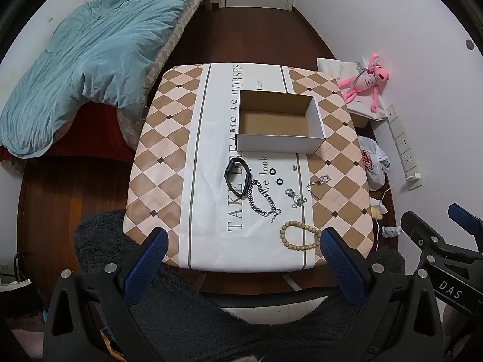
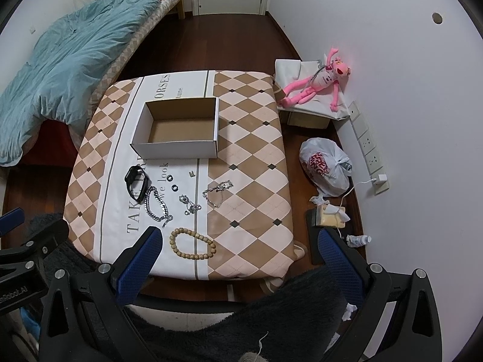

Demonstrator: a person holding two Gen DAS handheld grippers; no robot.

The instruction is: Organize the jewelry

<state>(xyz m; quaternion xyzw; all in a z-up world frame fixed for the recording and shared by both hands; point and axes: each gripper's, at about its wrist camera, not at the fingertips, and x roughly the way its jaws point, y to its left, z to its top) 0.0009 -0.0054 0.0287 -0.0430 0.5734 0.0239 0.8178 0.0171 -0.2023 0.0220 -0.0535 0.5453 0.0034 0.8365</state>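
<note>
An open cardboard box stands empty on the checked table. In front of it lie a black watch, a heavy silver chain, two black rings, small silver pieces, a thin silver bracelet and a wooden bead bracelet. My left gripper and right gripper are both open and empty, held above the table's near edge.
A bed with a blue duvet is at the left. A pink plush toy, a plastic bag, a power strip and small clutter lie on the floor at the right. A dark fluffy chair cover is below the grippers.
</note>
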